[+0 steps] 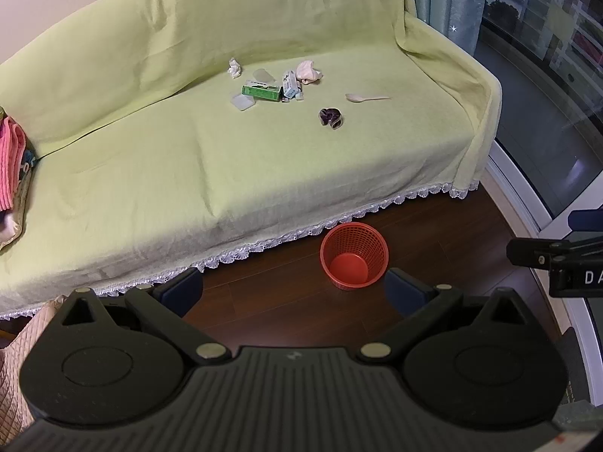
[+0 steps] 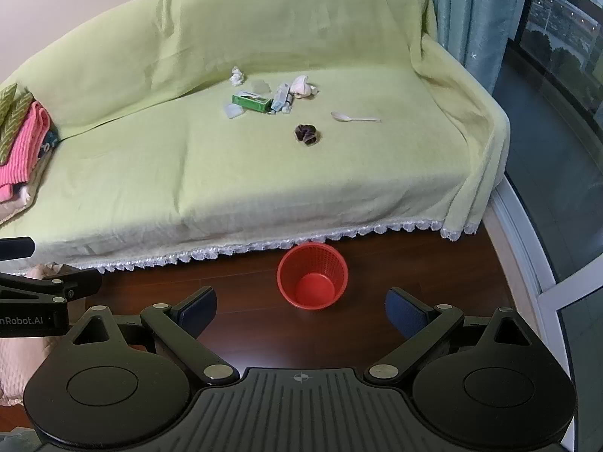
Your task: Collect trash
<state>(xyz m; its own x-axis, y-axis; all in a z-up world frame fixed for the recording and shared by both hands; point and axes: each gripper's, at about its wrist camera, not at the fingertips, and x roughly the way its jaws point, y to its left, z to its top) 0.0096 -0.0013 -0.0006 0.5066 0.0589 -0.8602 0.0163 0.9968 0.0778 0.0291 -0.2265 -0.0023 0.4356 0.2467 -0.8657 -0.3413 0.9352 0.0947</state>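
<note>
Trash lies on a sofa covered in light green cloth [image 1: 150,150] [image 2: 377,173]: a crumpled white tissue [image 1: 234,67] [image 2: 237,75], a green box [image 1: 262,92] [image 2: 251,102], a small pale carton [image 1: 290,83] [image 2: 280,98], a pinkish wad [image 1: 308,71] [image 2: 302,85], a plastic spoon [image 1: 365,97] [image 2: 354,117] and a dark crumpled wrapper [image 1: 330,116] [image 2: 307,133]. A red mesh bin [image 1: 354,255] [image 2: 312,275] stands empty on the floor before the sofa. My left gripper [image 1: 292,290] and right gripper [image 2: 300,310] hover open over the floor, far from the trash, holding nothing.
Folded pink and patterned cloths [image 1: 11,165] [image 2: 22,143] are piled at the sofa's left end. Two clear plastic lids [image 1: 243,102] [image 1: 262,75] lie by the green box. Dark wood floor [image 2: 414,263] runs to a window frame and curtain [image 1: 448,0] on the right.
</note>
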